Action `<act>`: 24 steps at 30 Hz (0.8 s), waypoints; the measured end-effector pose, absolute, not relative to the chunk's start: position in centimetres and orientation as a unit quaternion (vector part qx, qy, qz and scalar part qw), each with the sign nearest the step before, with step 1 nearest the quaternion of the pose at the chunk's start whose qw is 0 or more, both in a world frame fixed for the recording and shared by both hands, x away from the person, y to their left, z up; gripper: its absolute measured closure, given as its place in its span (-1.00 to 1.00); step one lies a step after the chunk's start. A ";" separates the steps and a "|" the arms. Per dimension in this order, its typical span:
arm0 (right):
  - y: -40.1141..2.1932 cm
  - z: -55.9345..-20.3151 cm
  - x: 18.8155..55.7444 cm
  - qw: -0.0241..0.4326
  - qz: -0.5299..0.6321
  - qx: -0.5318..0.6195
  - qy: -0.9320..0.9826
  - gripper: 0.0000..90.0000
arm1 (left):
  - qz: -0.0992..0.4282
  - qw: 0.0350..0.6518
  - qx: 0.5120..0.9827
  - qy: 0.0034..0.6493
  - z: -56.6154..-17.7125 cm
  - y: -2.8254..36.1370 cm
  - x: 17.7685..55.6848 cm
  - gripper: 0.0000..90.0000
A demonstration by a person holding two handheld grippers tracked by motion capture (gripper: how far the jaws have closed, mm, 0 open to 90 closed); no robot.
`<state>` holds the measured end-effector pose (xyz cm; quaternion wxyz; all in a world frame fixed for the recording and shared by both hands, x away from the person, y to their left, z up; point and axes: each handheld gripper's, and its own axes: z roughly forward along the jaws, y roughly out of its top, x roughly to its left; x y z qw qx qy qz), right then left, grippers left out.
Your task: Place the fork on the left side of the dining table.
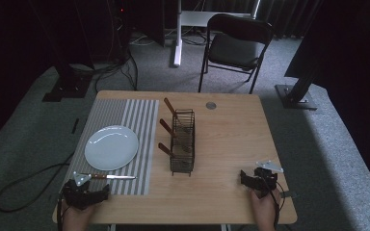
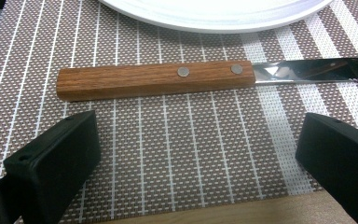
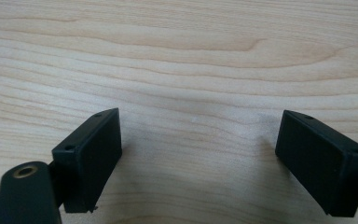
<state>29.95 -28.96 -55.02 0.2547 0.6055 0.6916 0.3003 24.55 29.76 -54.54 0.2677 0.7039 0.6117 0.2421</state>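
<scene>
Wood-handled knife (image 2: 154,80), one item, lay flat on the striped placemat (image 2: 168,154) just in front of the white plate (image 2: 214,14), its handle toward the left gripper (image 2: 198,154) and its blade running off to the right across the mat's pale band. We held that gripper low at the mat's near edge, its jaws spread wide with nothing between them, the handle lying just beyond their tips and crosswise to them. We kept the right gripper (image 3: 198,158) over bare wood at the near right of the surface (image 1: 231,144), its jaws likewise spread and empty, well apart from the wire rack (image 1: 182,142) that stood at mid-surface with three more wooden handles poking from it. We judged the step in hand to be the pickup of the knife. Done well, it called for easing forward until the handle sat between the pads, near the two rivets for balance, turning the wrist so the jaws closed across the handle's narrow width, and keeping the lower jaw from snagging the woven mat. We noted the plate's rim close behind as the thing to avoid.
</scene>
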 end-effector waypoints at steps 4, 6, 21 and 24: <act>-29.0 -55.0 29.9 0.255 0.300 0.606 0.692 -0.69 | 0.244 0.271 0.703 0.611 -54.6 29.8 24.5 -1.00; -29.0 -55.0 30.0 0.255 0.300 0.605 0.692 -0.69 | 0.244 0.270 0.703 0.611 -54.6 29.8 24.5 -1.00; -28.9 -55.0 29.9 0.255 0.300 0.607 0.691 -0.69 | 0.236 0.265 0.711 0.608 -54.4 29.8 24.8 -0.99; -28.9 -55.0 29.9 0.254 0.299 0.607 0.691 -0.69 | 0.231 0.259 0.714 0.608 -54.2 29.8 24.9 -0.94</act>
